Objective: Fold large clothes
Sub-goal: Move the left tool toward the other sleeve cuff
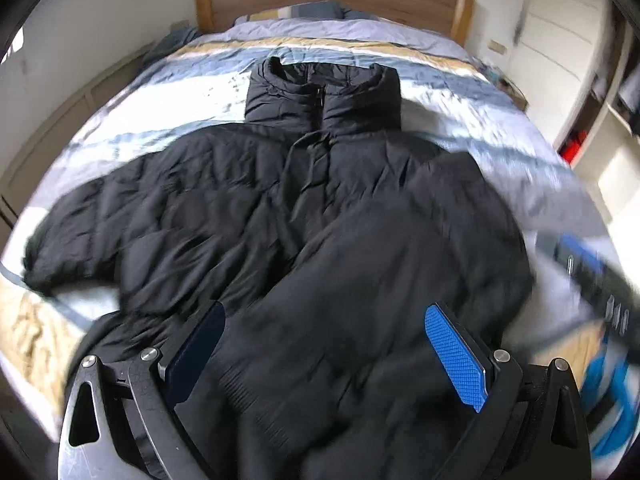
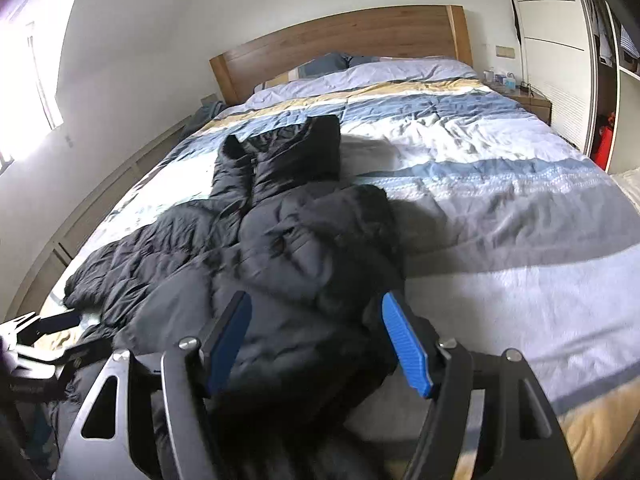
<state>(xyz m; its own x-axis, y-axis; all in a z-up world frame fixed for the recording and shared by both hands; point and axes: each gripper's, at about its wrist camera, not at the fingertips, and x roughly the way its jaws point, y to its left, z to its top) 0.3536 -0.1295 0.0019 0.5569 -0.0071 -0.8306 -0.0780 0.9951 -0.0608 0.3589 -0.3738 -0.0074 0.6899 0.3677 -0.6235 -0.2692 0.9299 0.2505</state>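
- The right gripper [image 2: 316,340] has its jaws released and standing wide; the blue pads [image 2: 404,344] press on nothing, and the folded-over sleeve [image 2: 320,248] lies below and between them, seemingly untouched.
- The left gripper [image 1: 328,360] is likewise spread wide, its pads either side of dark cloth with no visible pinch; the blur makes contact hard to judge.
- In the left wrist view the right gripper shows as a blurred blue-and-black shape near the bed's right edge.
- The black puffer jacket [image 1: 208,200] lies front up, zip closed, on the striped duvet [image 2: 500,184], closer to the bed's left edge, its collar [image 1: 324,96] toward the wooden headboard [image 2: 340,44] and its hem at the foot edge.
- One sleeve is laid across the chest; the other sleeve [image 1: 80,232] reaches out flat toward the left edge.
- The jacket looks light, soft and springy; padded folds will probably puff back up, and the smooth shell may slide between pads.
- Good holds seem to be the ribbed cuff [image 1: 256,396], the hem, or a seam, where the cloth bunches thin enough to pinch firmly.
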